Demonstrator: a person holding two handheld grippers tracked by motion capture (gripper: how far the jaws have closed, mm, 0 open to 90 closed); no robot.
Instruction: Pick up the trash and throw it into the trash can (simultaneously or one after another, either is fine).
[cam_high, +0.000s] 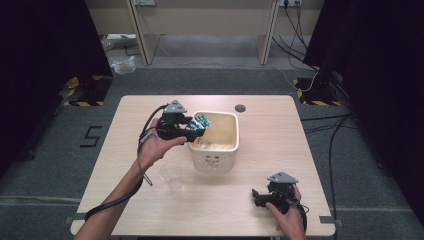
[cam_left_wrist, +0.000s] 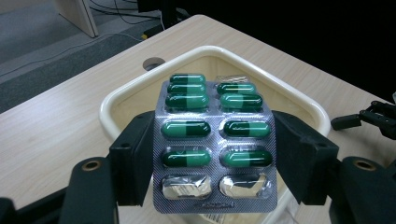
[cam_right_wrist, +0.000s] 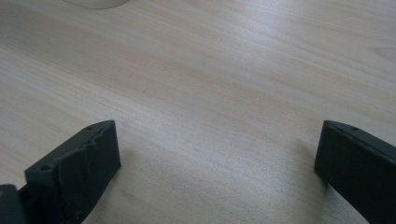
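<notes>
Cream bin (cam_high: 235, 131) under gripped blister pack (cam_left_wrist: 214, 144), clear cup (cam_high: 171, 175) nearby

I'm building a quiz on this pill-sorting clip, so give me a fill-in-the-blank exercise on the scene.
1. The left gripper is shut on a silver blister pack of ____ capsules.
2. The pack hangs above the cream square plastic ____.
3. The two pockets nearest the camera are ____.
4. The right gripper, over the bare wooden table, has its jaws ____.

Missing words: green; tub; empty; open
</notes>
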